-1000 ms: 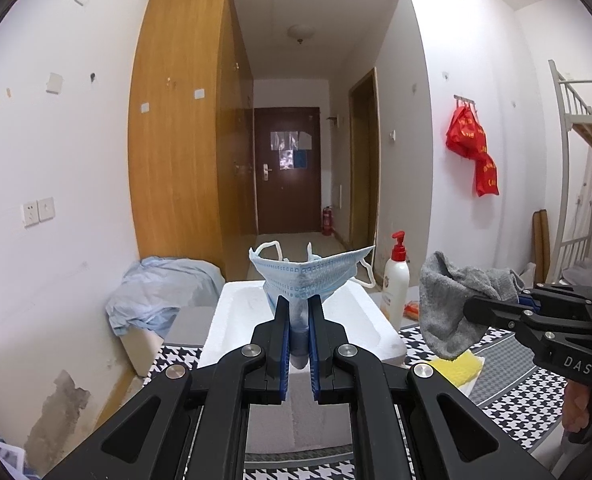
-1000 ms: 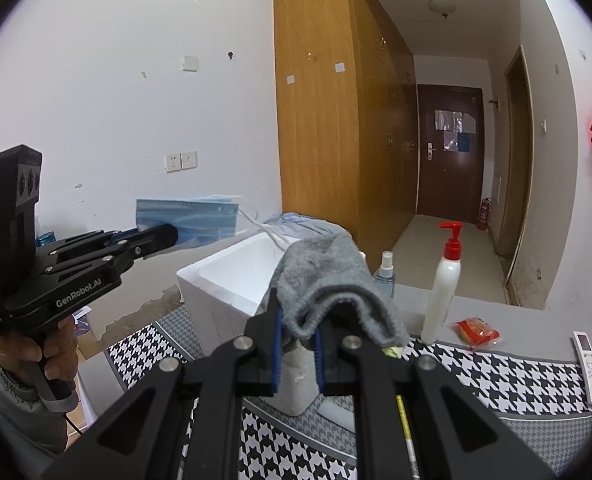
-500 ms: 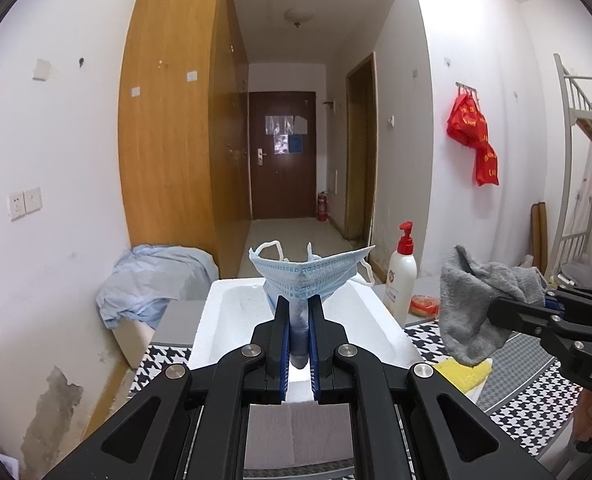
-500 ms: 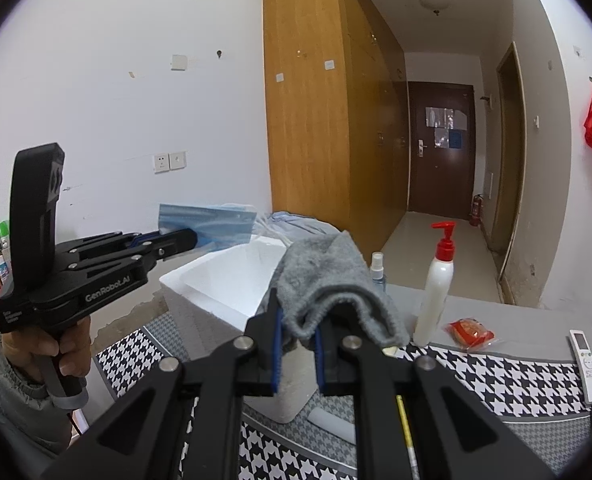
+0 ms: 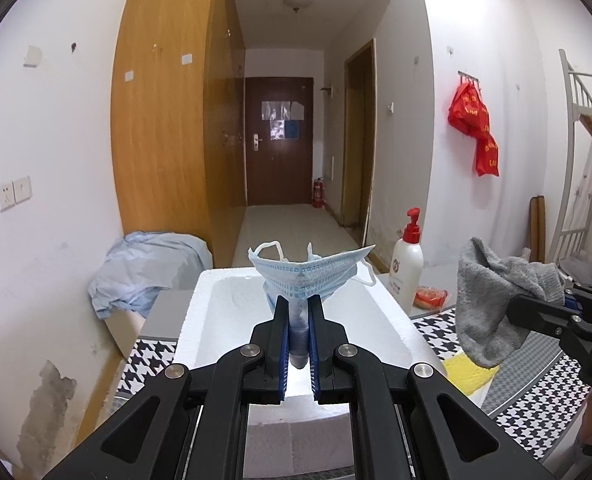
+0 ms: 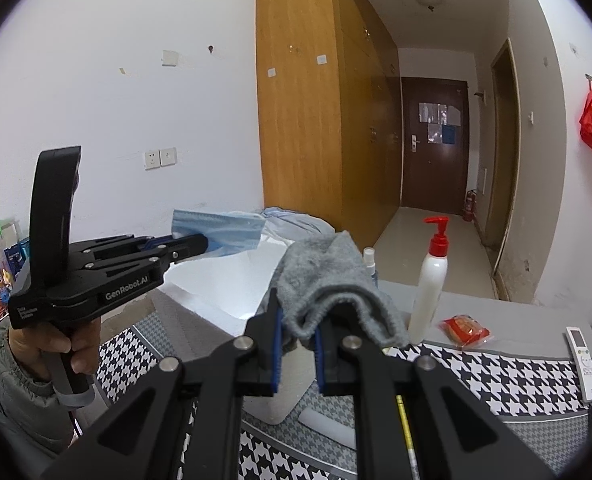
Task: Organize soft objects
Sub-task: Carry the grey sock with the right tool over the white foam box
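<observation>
Left gripper (image 5: 299,334) jaws nearly closed, pinching the bunched middle of a pleated blue disposable face mask (image 5: 310,276) held above the open white foam box (image 5: 200,300), probably for dropping in. Right gripper (image 6: 298,350) jaws narrowed onto a fold of limp grey knitted sock (image 6: 330,276), raised off the houndstooth-covered desk (image 6: 496,376) beside the box, likely awaiting its turn.

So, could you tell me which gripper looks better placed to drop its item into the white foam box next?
Left, probably. The left gripper holds the face mask directly over the foam box. The right gripper holds the grey sock off to the box's right side.
</observation>
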`<state>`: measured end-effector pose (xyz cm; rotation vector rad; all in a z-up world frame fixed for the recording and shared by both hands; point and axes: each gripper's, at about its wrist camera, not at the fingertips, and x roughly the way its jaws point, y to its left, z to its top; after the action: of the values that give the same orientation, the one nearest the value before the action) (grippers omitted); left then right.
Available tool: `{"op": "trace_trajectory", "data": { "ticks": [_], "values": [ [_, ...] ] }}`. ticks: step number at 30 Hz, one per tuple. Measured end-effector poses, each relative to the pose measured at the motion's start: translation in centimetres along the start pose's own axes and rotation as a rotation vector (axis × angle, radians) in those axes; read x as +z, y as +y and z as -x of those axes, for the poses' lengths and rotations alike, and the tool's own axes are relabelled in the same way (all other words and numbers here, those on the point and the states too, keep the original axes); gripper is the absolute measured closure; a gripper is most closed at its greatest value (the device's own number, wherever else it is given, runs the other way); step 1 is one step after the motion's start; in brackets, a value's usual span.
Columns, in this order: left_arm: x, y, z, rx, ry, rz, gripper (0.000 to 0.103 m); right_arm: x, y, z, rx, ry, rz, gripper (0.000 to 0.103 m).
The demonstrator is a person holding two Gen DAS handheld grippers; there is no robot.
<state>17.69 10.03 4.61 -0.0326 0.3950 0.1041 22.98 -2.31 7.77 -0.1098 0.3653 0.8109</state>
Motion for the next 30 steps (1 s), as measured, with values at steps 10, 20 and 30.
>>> {"op": "trace_trajectory", "data": {
  "ticks": [10, 20, 30],
  "values": [
    [-0.2, 0.9, -0.3, -0.012, -0.001, 0.03, 0.027, 0.4, 0.5, -1.1, -0.022, 0.015, -0.004, 0.087],
    [-0.3, 1.9, 1.2, 0.01, -0.034, 0.038, 0.007, 0.8, 1.4, -1.7, -0.032, 0.021, 0.007, 0.087],
    [-0.7, 3.7, 3.1, 0.047, -0.07, 0.041, 0.002, 1.6, 2.7, -2.4, -0.018, 0.012, 0.019, 0.087]
  ]
}}
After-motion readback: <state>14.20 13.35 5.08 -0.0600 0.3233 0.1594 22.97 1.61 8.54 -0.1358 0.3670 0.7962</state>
